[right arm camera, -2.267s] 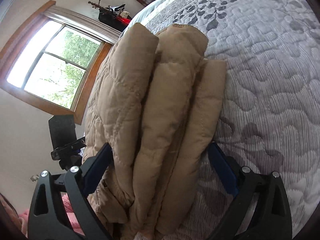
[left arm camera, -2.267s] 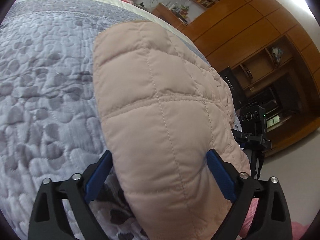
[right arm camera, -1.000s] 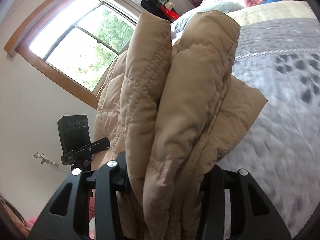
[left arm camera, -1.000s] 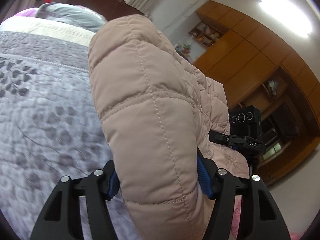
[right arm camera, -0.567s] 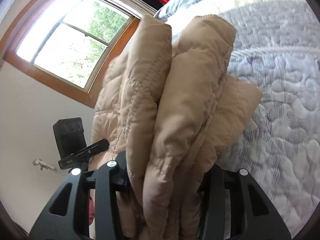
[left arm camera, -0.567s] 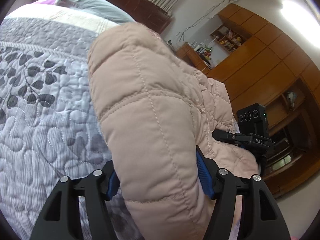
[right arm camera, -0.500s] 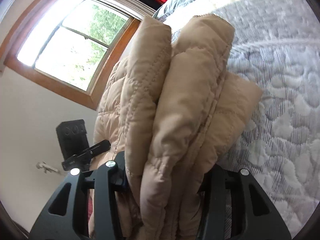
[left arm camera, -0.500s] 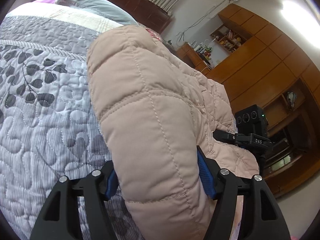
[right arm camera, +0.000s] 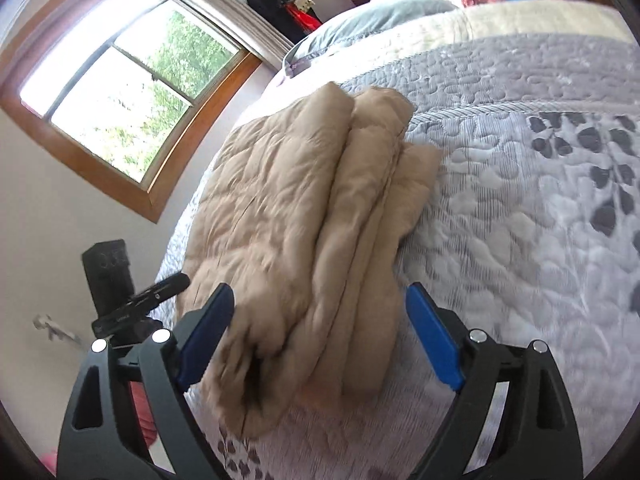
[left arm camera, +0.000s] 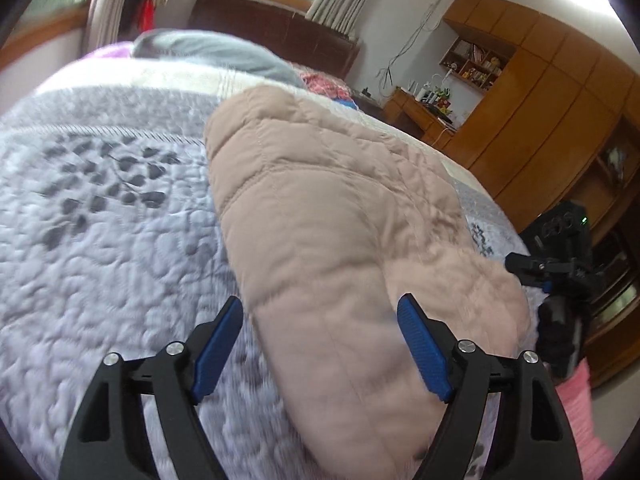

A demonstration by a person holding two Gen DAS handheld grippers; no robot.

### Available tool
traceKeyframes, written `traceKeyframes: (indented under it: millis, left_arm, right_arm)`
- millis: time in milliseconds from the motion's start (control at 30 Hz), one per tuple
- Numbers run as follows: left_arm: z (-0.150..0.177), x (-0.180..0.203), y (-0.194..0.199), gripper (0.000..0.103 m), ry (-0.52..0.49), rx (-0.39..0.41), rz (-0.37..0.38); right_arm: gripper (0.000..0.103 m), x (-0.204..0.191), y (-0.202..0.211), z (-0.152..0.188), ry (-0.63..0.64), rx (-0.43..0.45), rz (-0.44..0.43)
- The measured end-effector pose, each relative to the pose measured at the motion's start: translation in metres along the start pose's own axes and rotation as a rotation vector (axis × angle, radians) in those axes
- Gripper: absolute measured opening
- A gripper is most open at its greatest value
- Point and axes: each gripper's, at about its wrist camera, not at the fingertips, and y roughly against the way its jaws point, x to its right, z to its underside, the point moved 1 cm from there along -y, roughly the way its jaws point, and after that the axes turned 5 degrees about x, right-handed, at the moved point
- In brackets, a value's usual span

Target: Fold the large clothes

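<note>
A beige quilted puffer jacket (left arm camera: 332,216) lies folded in several layers on the grey quilted bedspread (left arm camera: 104,232). It also shows in the right wrist view (right arm camera: 304,216), where its stacked edges are visible. My left gripper (left arm camera: 320,340) is open, its blue pads to either side of the jacket's near end, not pinching it. My right gripper (right arm camera: 320,332) is open too, straddling the other near end without holding it.
Pillows (left arm camera: 208,52) and a dark headboard (left arm camera: 272,28) lie at the far end of the bed. A wooden wardrobe wall (left arm camera: 552,92) stands to the right. A window (right arm camera: 120,80) is on the left. The other gripper's camera (right arm camera: 116,280) is visible beside the jacket.
Both grippers were shut on the lifted jacket half a second ago. They have now opened and pulled back a little, and the jacket rests flat on the bed.
</note>
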Motion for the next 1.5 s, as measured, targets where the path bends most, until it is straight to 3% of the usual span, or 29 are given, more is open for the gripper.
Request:
traceKeyframes:
  millis: [233,533,667,767,1000,1200,1500]
  left_arm:
    - [0.039,0.018,0.02,0.082,-0.076,0.009,-0.073]
    - [0.055,0.014,0.008,0.084,-0.082,-0.013,-0.097]
    - [0.055,0.021,0.02,0.083,-0.081,-0.002,-0.141]
    - [0.058,0.036,0.034,0.083,-0.129,0.02,-0.225]
    - [0.071,0.059,0.064,0.096,-0.127,0.055,-0.315]
    - [0.081,0.078,0.087,0.099,-0.139,0.07,-0.387]
    - [0.095,0.103,0.126,0.099,-0.163,0.133,-0.422]
  right_arm:
    - [0.087,0.005,-0.008,0.024,0.035,-0.03,0.161]
    - [0.086,0.024,-0.034,0.04,0.028,-0.048,0.231]
    - [0.086,0.003,-0.021,0.041,0.063,-0.002,0.283]
    - [0.088,-0.023,-0.003,0.05,0.088,0.034,0.309]
    - [0.095,-0.06,0.028,0.081,0.118,0.063,0.365]
    - [0.096,-0.079,0.053,0.102,0.141,0.129,0.421]
    - [0.098,-0.11,0.081,0.129,0.164,0.19,0.477]
